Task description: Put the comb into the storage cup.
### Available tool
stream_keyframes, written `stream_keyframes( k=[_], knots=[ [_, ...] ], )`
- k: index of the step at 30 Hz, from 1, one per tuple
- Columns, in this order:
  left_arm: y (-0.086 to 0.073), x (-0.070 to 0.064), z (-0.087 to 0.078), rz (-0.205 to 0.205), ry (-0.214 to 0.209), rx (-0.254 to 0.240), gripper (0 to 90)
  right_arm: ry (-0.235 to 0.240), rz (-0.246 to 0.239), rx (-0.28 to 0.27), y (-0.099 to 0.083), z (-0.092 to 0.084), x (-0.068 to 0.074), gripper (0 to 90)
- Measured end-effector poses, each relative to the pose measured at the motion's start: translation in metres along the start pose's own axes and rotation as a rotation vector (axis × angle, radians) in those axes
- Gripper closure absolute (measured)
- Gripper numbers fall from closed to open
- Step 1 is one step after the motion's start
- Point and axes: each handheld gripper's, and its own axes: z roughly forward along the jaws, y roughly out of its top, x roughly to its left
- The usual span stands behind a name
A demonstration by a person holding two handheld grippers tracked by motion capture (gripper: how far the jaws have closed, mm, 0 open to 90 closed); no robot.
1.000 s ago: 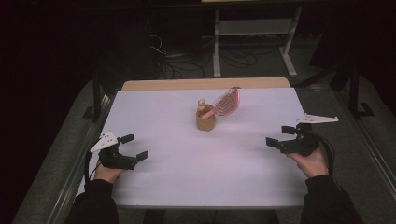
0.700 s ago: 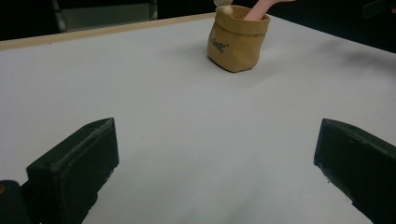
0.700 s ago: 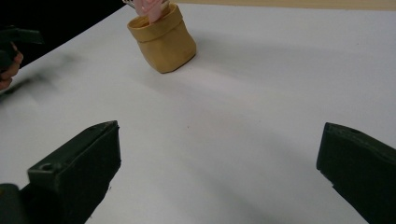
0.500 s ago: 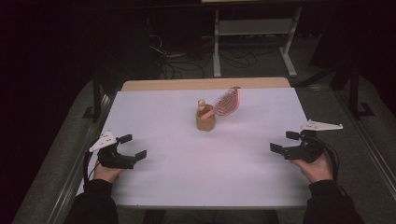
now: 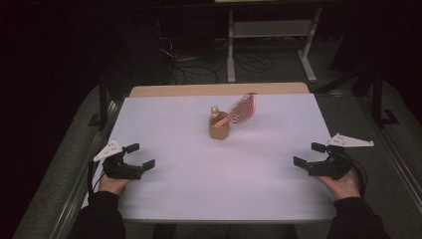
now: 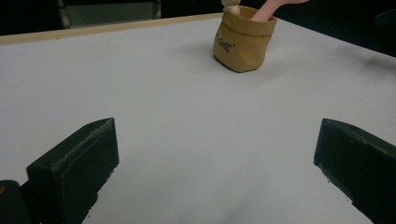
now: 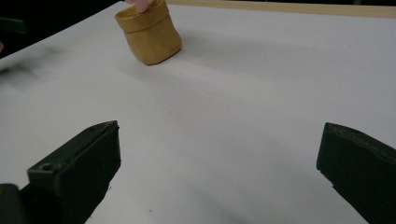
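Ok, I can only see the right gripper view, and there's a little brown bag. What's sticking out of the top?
Observer: In the high view, a pink slotted utensil leans out of the brown bag toward the far right of the table. A small pale knob pokes up beside it.
Operator: Does the bag have words on it?
Observer: Yes. The left gripper view shows small dark print on its side, too small to read.
Operator: Where's my other gripper?
Observer: The left gripper is near the table's left edge, jaws open, well apart from the bag.
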Motion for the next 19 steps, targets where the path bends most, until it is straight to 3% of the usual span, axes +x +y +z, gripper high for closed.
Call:
stream_keyframes(
  k=[11,19],
  knots=[
    [0.001,0.003,0.0,-0.001,-0.011,-0.009,0.0,-0.038,0.003,0.012,-0.015,-0.007,-0.011,0.0],
    [0.001,0.004,0.0,-0.012,-0.015,-0.014,0.0,-0.049,0.015,0.051,-0.02,-0.006,-0.015,0.0]
  ],
)
